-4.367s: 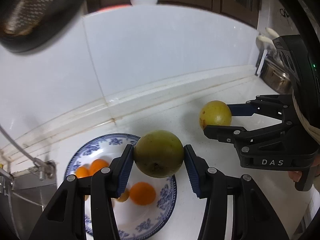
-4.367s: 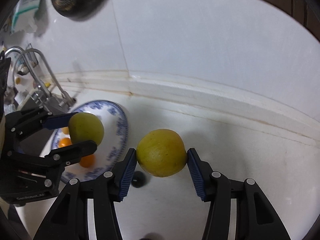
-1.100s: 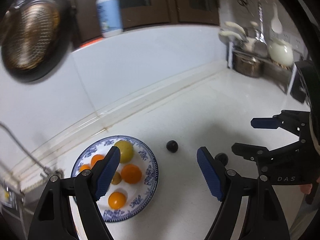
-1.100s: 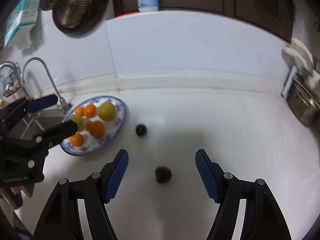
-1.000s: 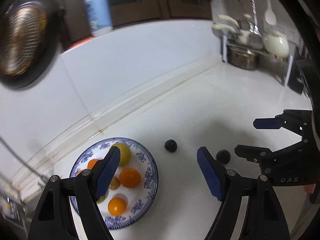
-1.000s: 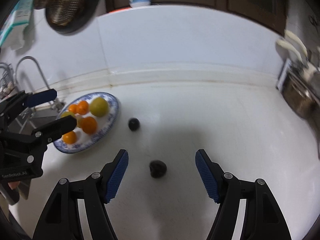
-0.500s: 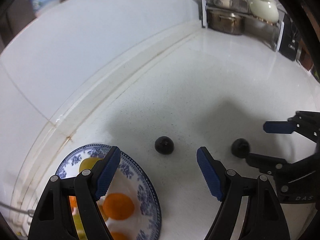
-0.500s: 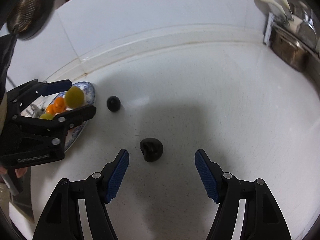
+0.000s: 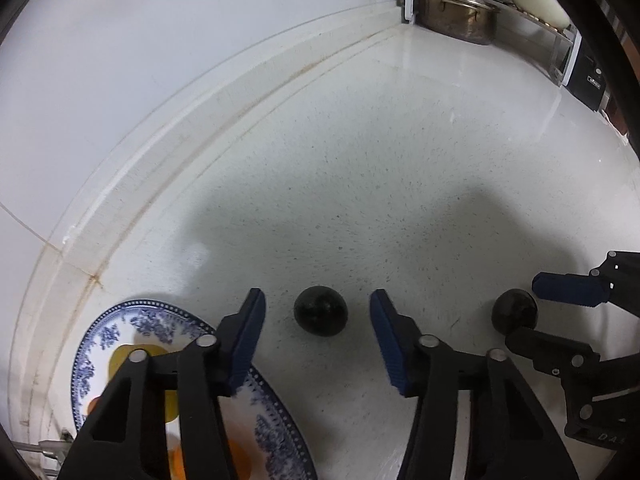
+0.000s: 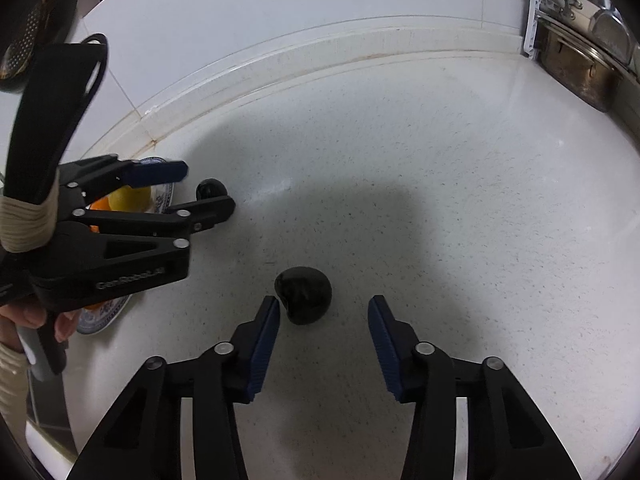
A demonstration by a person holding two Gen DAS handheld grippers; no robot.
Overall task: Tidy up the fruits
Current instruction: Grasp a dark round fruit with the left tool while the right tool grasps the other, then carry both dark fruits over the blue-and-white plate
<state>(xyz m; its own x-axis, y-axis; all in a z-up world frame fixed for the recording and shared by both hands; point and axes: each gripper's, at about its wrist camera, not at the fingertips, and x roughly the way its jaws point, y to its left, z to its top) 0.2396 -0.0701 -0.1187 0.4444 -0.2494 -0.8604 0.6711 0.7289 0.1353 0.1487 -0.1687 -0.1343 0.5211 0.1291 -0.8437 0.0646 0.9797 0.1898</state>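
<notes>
Two dark round fruits lie on the white counter. One dark fruit sits between the blue pads of my left gripper, whose jaws are closing, with gaps on both sides. The other dark fruit lies between the tips of my right gripper, close to its left pad; those jaws are closing too and do not press on it. Each view shows the other gripper around its own fruit: the right gripper and the left gripper. A blue-patterned plate holds yellow and orange fruits.
The tiled wall and its raised ledge curve behind the counter. A metal pot stands in the far right corner, beside a black appliance. A person's hand holds the left gripper. The plate's rim lies just left of it.
Both grippers have come down and forward over the dark fruits, which now sit between their tips. Both pairs of jaws have narrowed since half a second ago.
</notes>
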